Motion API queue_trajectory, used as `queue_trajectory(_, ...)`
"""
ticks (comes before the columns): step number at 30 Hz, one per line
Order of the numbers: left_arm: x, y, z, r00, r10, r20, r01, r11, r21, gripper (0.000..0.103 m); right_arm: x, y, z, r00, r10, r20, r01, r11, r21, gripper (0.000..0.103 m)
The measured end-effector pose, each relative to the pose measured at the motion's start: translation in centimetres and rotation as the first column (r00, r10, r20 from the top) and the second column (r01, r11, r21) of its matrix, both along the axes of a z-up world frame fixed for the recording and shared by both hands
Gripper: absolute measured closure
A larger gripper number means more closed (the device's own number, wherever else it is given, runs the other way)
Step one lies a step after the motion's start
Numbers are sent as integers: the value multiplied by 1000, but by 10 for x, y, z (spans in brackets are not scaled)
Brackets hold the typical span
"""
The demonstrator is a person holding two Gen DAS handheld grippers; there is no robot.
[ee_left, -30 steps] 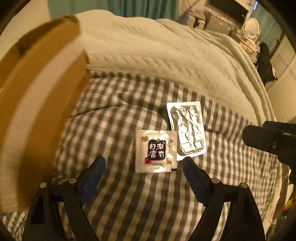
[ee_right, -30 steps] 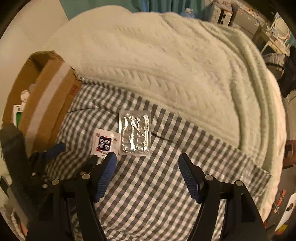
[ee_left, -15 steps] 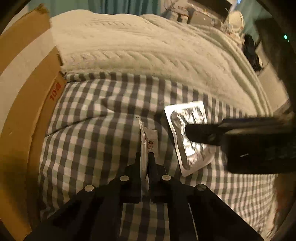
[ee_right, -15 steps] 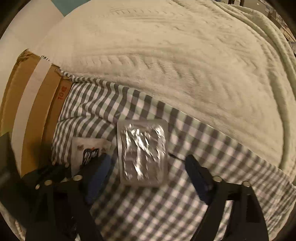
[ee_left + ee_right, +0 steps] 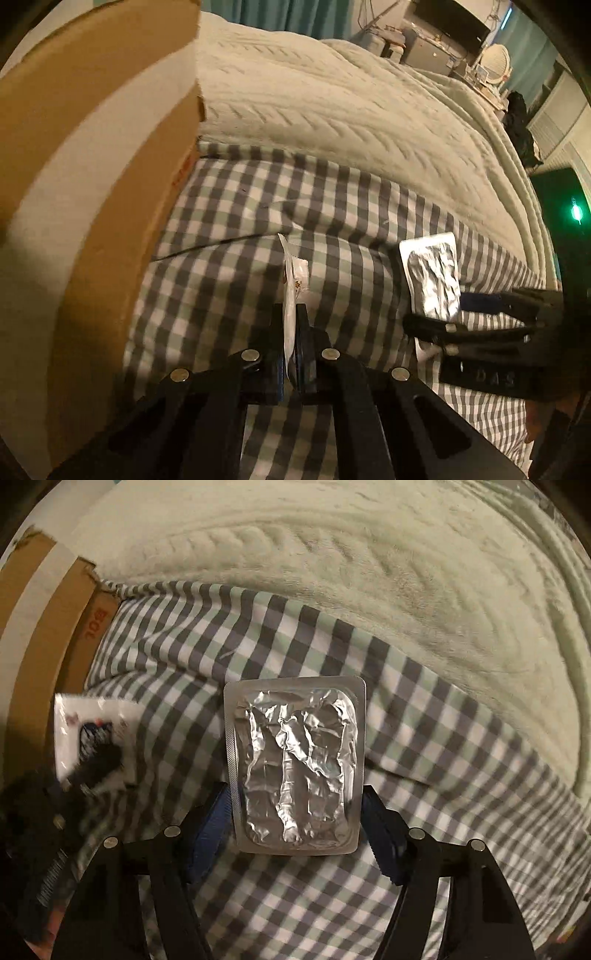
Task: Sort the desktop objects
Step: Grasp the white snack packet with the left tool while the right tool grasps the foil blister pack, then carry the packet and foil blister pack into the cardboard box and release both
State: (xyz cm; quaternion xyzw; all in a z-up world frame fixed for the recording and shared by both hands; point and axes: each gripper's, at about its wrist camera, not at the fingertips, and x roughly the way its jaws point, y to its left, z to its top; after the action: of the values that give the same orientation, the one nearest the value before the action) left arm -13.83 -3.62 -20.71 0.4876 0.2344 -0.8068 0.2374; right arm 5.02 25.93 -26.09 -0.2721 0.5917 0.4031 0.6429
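Jaws straddle foil pack (image 5: 295, 764) — long axis along right gripper (image 5: 295, 823).

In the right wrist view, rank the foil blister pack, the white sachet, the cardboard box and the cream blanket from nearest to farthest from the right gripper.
1. Foil blister pack: between the open fingers of the right gripper.
2. White sachet: to the left, pinched by the left gripper.
3. Cardboard box: far left edge, beyond the sachet.
4. Cream blanket: across the top, past the checked cloth.
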Motion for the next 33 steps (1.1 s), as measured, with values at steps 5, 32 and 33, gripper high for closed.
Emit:
queue_trajectory(5, -2, 2, 16, 1000, -9, -16, 9, 1000, -29, 99, -9, -19, 19, 995, 101, -10, -101, 994, 50, 34)
queue_trajectory(32, 143, -72, 234, 970, 55, -236, -132, 938, -321, 98, -167, 9, 272, 989, 148, 10, -127, 810, 573, 34)
queue_trajectory(33, 146, -82, 229, 966, 73, -249, -146, 946, -290, 98, -172, 17, 269, 988, 151, 14, -132, 810, 571, 34)
